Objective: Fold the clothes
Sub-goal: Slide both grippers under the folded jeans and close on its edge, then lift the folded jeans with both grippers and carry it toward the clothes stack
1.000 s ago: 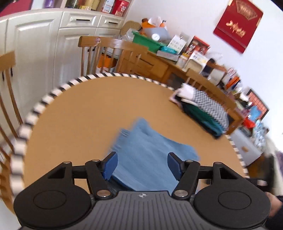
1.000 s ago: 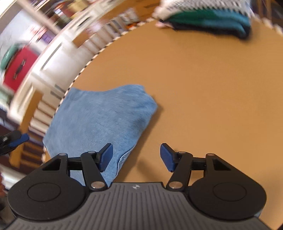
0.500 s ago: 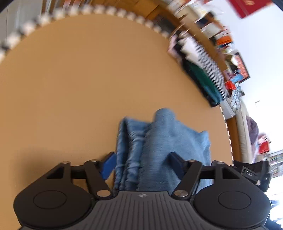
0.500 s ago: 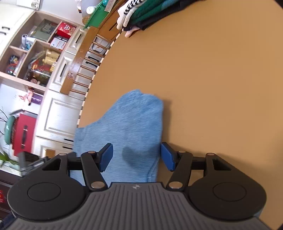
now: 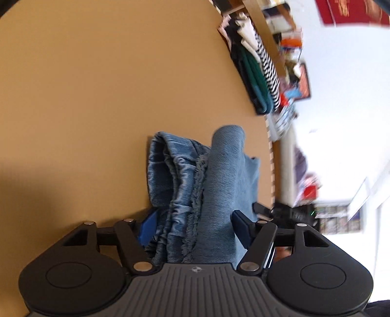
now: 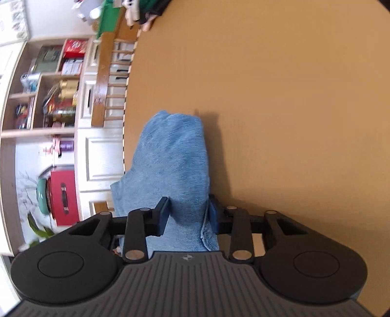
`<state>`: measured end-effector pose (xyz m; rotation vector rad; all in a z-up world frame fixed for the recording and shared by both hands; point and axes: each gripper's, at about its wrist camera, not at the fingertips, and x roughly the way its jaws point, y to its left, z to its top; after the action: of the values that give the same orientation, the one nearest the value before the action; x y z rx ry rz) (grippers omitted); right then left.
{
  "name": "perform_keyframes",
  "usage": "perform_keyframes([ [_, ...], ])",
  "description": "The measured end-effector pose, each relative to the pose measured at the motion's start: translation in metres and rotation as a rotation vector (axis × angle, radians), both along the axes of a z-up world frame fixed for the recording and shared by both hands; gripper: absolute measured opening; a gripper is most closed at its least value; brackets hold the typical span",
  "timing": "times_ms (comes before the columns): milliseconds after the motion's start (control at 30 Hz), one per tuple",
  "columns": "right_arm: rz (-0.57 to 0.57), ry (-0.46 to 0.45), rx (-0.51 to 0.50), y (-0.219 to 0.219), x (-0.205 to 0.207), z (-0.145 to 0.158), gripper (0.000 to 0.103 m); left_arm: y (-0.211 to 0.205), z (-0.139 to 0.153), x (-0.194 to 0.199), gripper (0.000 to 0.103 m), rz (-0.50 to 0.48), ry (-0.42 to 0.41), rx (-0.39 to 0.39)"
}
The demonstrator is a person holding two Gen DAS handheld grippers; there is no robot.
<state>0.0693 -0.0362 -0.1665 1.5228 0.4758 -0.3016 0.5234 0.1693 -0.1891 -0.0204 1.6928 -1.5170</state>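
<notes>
No readable writing anywhere for me: the red hanging (image 5: 351, 11) on the wall has gold characters but they're blurred out, and the boxes on the shelves (image 6: 48, 80) are too soft to read.

The jeans (image 5: 207, 195) are the landmark. They sit bunched on the tan table (image 5: 97, 97), near its edge, and both tools are on them. My left gripper (image 5: 193, 231) has the stacked denim layers filling the gap between its blue pads, and the jaws are closing on them; I can't tell if the pads are pressing yet. My right gripper (image 6: 190, 214) is closing too, with its pads squeezed against the fold of the jeans (image 6: 175, 165).

Beyond the jeans, at the far edge of the table, there's a pile of clothes (image 5: 258, 73), green and striped. Left of the jeans in the right view are a wooden chair (image 6: 107, 73) and white cabinets. The table between the jeans and the pile is bare.
</notes>
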Motion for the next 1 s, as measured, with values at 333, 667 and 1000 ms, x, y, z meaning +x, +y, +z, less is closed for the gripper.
perform_keyframes([
  [333, 0.061, 0.132, -0.171, 0.015, 0.017, 0.038, 0.026, 0.002, 0.022, -0.035, 0.042, -0.091, -0.173, -0.002],
  [667, 0.053, 0.183, -0.243, 0.018, 0.000, 0.072, 0.022, -0.013, 0.079, -0.071, 0.038, -0.164, -0.355, -0.050],
  [1000, 0.005, 0.200, -0.283, 0.017, -0.034, 0.105, 0.022, -0.027, 0.116, -0.109, 0.038, -0.221, -0.381, -0.125],
])
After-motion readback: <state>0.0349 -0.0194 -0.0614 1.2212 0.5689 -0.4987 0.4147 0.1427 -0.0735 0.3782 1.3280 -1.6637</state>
